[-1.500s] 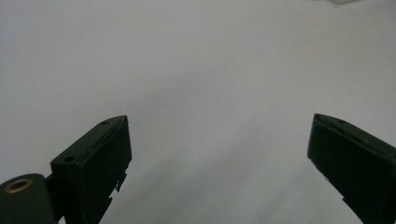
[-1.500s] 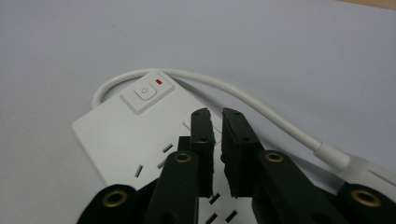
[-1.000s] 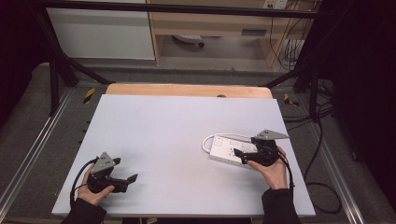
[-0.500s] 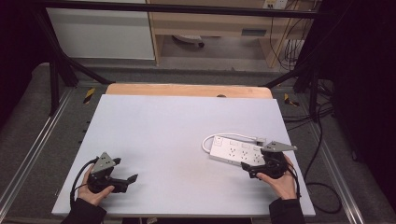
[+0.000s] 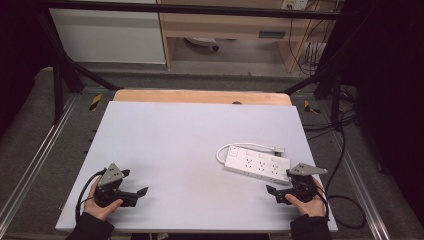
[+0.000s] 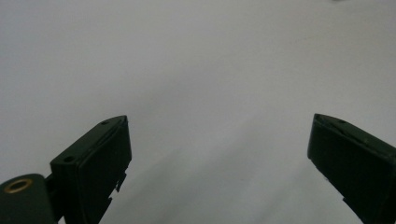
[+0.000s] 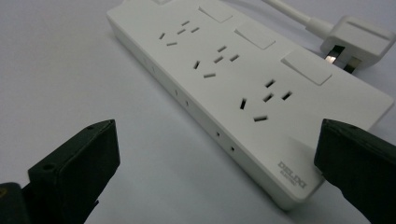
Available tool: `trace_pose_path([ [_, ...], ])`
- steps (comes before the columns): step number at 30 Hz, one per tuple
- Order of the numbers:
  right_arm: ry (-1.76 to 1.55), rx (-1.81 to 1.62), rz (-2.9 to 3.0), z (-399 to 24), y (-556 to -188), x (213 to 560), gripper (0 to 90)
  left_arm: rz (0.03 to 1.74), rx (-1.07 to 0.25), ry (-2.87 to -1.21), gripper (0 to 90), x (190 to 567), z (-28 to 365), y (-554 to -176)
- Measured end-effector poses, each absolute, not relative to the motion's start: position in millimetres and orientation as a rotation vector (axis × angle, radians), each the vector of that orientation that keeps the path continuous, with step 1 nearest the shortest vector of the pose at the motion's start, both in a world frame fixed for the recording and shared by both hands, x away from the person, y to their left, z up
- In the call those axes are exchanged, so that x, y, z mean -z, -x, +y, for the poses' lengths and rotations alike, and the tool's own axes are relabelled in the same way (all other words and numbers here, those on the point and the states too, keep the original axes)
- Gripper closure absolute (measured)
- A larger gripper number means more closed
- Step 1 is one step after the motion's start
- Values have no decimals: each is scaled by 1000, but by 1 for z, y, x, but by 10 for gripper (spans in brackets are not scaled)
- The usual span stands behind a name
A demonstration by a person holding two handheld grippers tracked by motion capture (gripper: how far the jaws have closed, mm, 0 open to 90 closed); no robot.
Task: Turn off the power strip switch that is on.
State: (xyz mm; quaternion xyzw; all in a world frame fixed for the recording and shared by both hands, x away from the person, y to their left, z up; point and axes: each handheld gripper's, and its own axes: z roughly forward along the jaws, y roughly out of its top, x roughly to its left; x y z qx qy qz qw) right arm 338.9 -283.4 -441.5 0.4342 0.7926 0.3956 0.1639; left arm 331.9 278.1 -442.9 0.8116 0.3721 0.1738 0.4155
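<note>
A white power strip [image 5: 257, 163] lies flat on the pale table [image 5: 190, 140] at the right, with its white cord looped behind it and its plug [image 5: 280, 149] beside its far end. My right gripper [image 5: 279, 182] sits just in front of the strip's near right end, open, its jaws having just been opening with nothing between them. In the right gripper view the strip [image 7: 243, 79] and the plug [image 7: 357, 39] lie just ahead of the spread jaws of my right gripper [image 7: 217, 128]. My left gripper [image 5: 137, 181] rests at the near left, open over bare table [image 6: 210, 56].
A wooden board [image 5: 200, 96] runs along the table's far edge. Black cables [image 5: 345, 150] trail over the floor to the right of the table. Metal rails flank both sides, and a shelf unit stands behind.
My right gripper has drawn back from the strip's right end toward the near table edge and sunk a little. The strip stays where it lay. The left gripper has kept still.
</note>
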Motion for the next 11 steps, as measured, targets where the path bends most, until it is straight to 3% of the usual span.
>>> trace_pose_path([
  [11,-1215,-1136,2259,-287,-334,442,8,929,-430,-2047,63,443,276,-332],
])
